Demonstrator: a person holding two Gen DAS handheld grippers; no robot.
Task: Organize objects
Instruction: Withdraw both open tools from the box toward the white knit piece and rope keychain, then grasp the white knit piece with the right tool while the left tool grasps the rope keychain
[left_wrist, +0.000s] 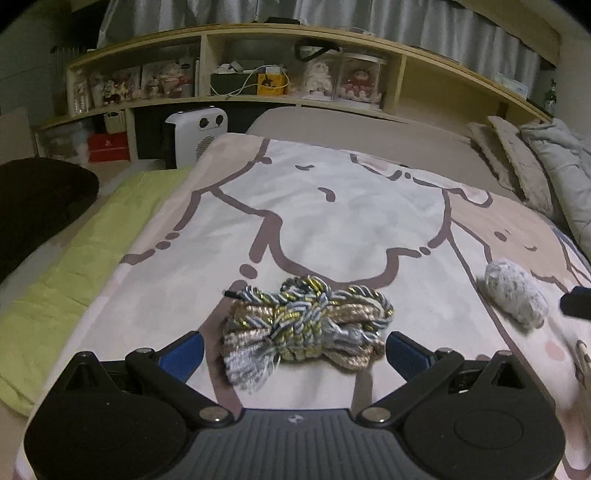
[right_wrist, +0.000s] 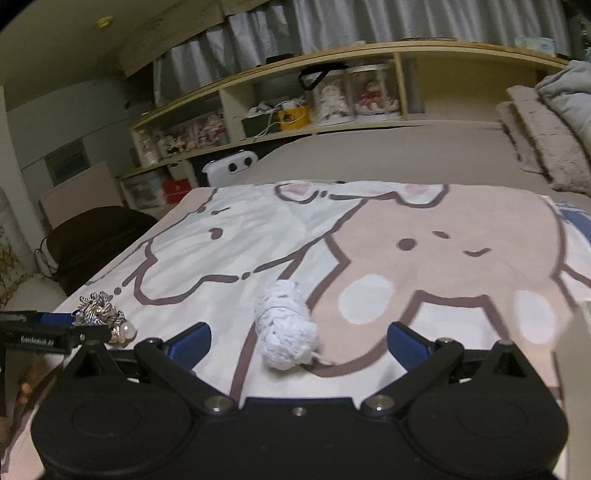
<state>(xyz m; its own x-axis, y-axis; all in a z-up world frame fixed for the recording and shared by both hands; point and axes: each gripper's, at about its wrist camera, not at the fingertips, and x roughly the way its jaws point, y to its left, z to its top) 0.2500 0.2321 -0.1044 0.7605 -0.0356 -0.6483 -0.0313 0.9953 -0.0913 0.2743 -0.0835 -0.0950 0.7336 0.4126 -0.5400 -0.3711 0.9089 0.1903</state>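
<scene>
Where the printed blanket (left_wrist: 332, 221) covers the bed, a bundle of twisted cord (left_wrist: 306, 325) lies near the blanket's near edge: glossy braided strands in gold, pale blue and beige, knotted into a lumpy heap with a frayed silvery tassel spilling from its front. It sits between the blue-padded fingers (left_wrist: 184, 354) of the left claw (left_wrist: 293, 354), which is spread wide and grips nothing; the tassel end reaches closest to the claw's body, and neither pad appears to touch the cord, though the fisheye makes that hard to judge. Further toward the blanket's right side lies a fuzzy white yarn ball (right_wrist: 286, 328), oblong and woolly, with faint grey flecks. It rests just ahead of the right claw (right_wrist: 297, 345), whose fingers are likewise wide apart and empty, the ball lying between them but nearer the left one. The blanket is smooth fabric with brown-outlined cartoon animals.
</scene>
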